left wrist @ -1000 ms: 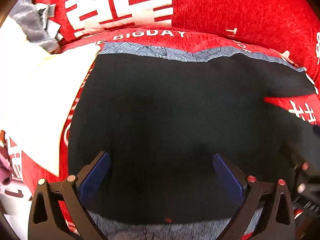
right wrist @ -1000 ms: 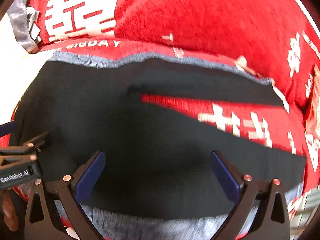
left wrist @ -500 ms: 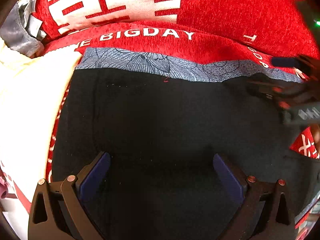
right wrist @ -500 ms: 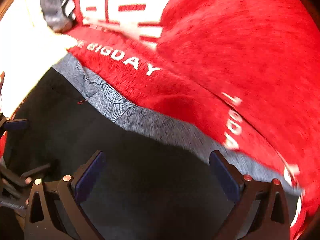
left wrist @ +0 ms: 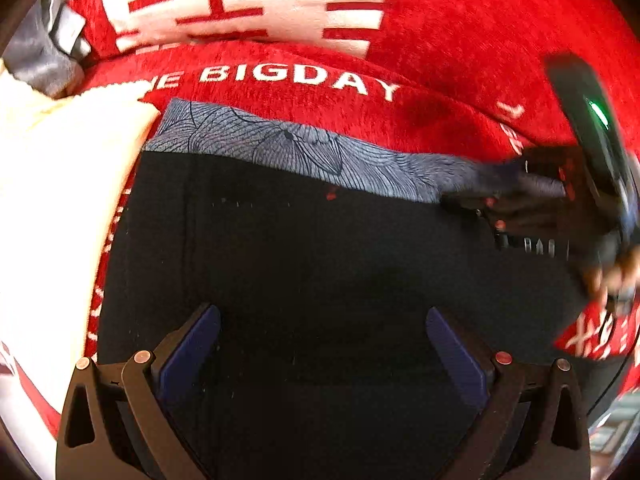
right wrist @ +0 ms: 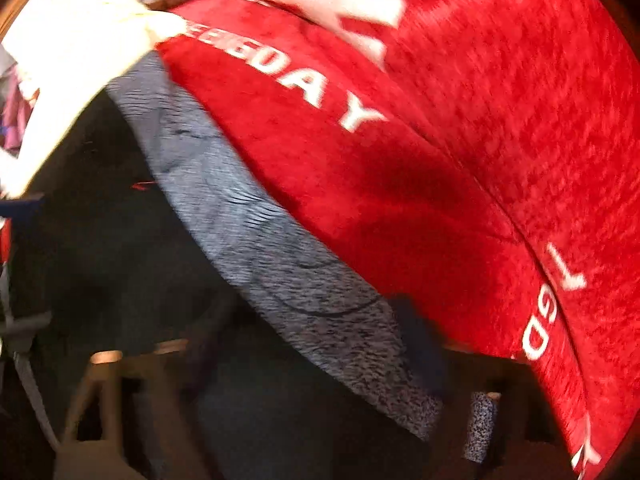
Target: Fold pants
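Observation:
Black pants (left wrist: 320,248) with a grey-blue patterned waistband (left wrist: 304,152) lie flat on a red cover. My left gripper (left wrist: 322,344) is open, its blue pads just above the black cloth, holding nothing. My right gripper (left wrist: 472,196) shows at the right in the left wrist view, at the right end of the waistband; it is blurred. In the right wrist view the waistband (right wrist: 260,248) runs diagonally over the fingers (right wrist: 424,356), and the frame is too blurred to tell whether they pinch it.
The red cover (left wrist: 460,40) with white lettering spreads behind and around the pants. A cream cloth (left wrist: 52,200) lies along the left edge of the pants, with a grey cloth (left wrist: 36,52) behind it.
The far half of the pants has been folded over, bringing the waistband to the far edge. My right gripper swung left to the waistband's right end. My left gripper edged forward.

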